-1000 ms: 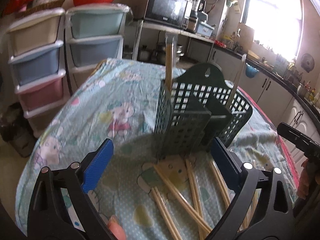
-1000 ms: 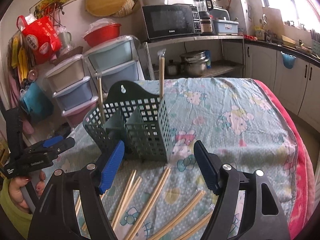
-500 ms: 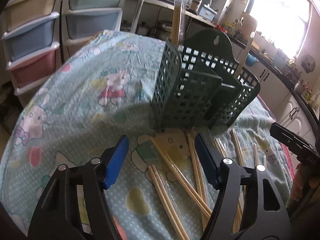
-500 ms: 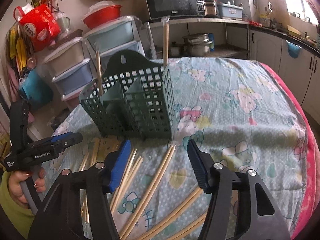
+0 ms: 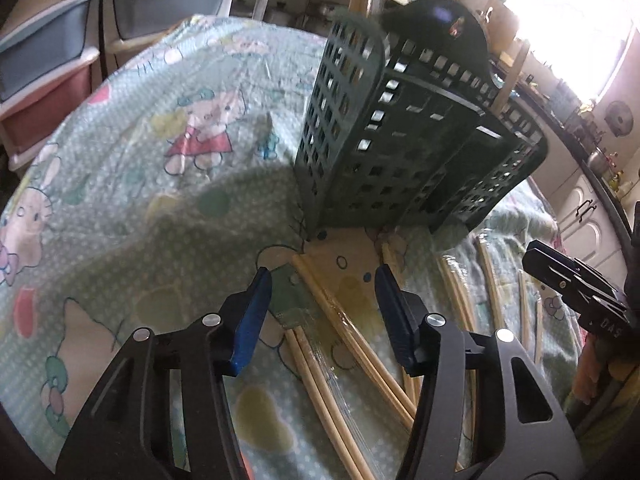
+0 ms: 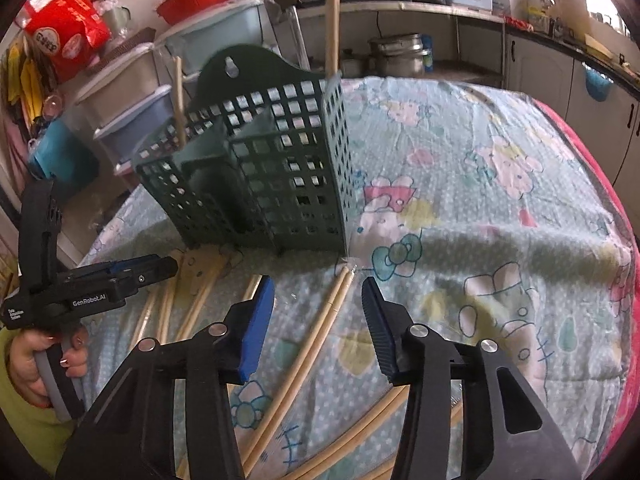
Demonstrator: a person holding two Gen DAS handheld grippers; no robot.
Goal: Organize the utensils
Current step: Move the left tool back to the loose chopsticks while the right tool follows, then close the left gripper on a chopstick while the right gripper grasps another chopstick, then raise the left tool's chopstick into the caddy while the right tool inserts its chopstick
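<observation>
A dark green lattice utensil holder stands on the table; it also shows in the right wrist view. Two wrapped chopstick pairs stand in it, one at each end. Several wrapped chopstick pairs lie on the cloth in front of it. My left gripper is open and empty, low over one lying pair. My right gripper is open and empty, low over another pair.
The table wears a cartoon-print cloth with a red edge at the right. Plastic drawer units stand beyond the table's far left. Kitchen counters and cabinets line the back right. Each gripper shows in the other's view.
Both grippers have dropped and moved forward toward the chopsticks in front of the holder. Their jaws have narrowed but stay open and empty.
</observation>
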